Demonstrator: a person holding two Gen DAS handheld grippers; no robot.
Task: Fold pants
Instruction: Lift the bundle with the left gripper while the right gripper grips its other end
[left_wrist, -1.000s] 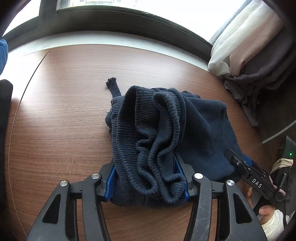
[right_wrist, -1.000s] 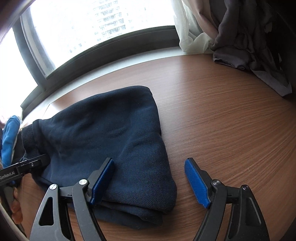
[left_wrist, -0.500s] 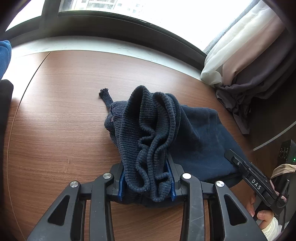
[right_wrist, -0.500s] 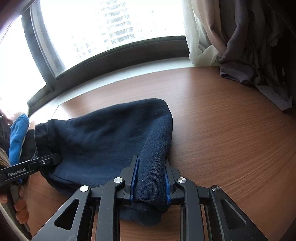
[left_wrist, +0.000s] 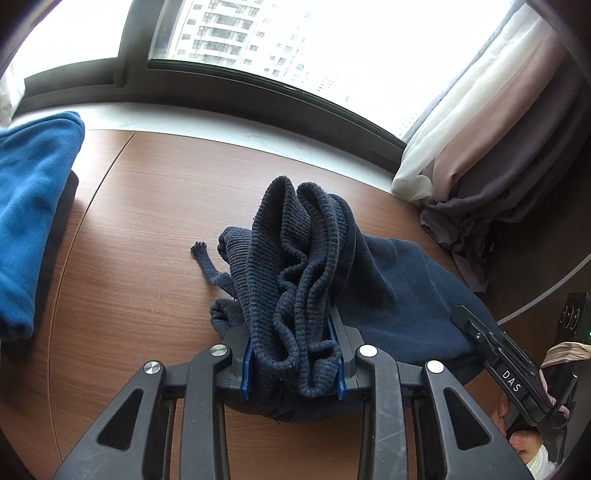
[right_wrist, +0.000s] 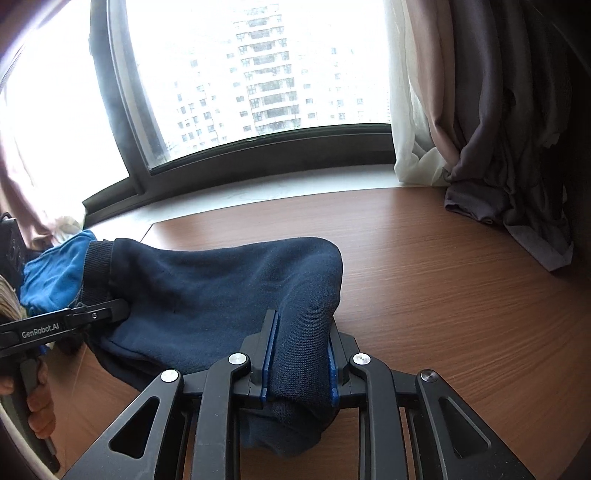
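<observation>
The dark navy pants (left_wrist: 399, 288) lie folded on the wooden table (left_wrist: 147, 229). My left gripper (left_wrist: 291, 362) is shut on their bunched ribbed waistband (left_wrist: 295, 266) and holds it raised; a drawstring end (left_wrist: 205, 258) hangs to the left. My right gripper (right_wrist: 299, 362) is shut on the smooth end of the pants (right_wrist: 221, 288), lifted off the table. The right gripper also shows in the left wrist view (left_wrist: 476, 332), and the left gripper in the right wrist view (right_wrist: 110, 310).
A blue fleece garment (left_wrist: 33, 206) over something black lies at the table's left end, also in the right wrist view (right_wrist: 55, 273). Curtains (left_wrist: 498, 147) hang onto the table's right corner (right_wrist: 517, 184). A window sill (left_wrist: 240, 125) runs behind the table.
Both grippers closed on the pants, right one from wide open, and lifted them. The cameras tilted up, showing more window, and the blue garment came into view.
</observation>
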